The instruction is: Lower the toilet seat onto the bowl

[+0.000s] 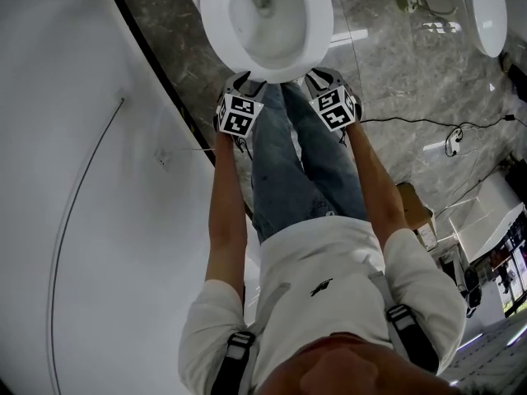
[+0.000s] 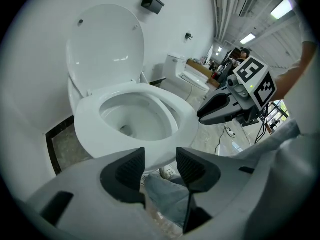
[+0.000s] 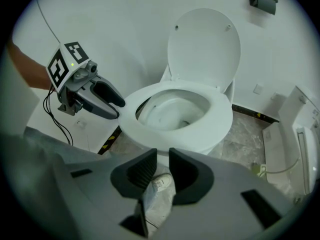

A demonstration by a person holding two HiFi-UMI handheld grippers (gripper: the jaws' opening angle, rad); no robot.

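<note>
White plastic toilet seat [image 2: 89,129] lies flat on the bowl [image 2: 134,115], ring down; lid [image 2: 105,44] stands upright against the wall behind. Seat looks fully seated, though the hinge end is poorly shown from here.

Left gripper [image 2: 160,166]: jaws parted by a moderate gap, nothing gripped, only the person's trouser leg seen beyond. Right gripper [image 3: 159,170]: jaws parted by a narrower gap, also empty, a shoe visible through it. Both hover just in front of the bowl's front edge, not touching.

Handling estimate: seat is rigid, light, glossy, likely slippery to the pads. Best hold is the front rim, far from the hinge.
</note>
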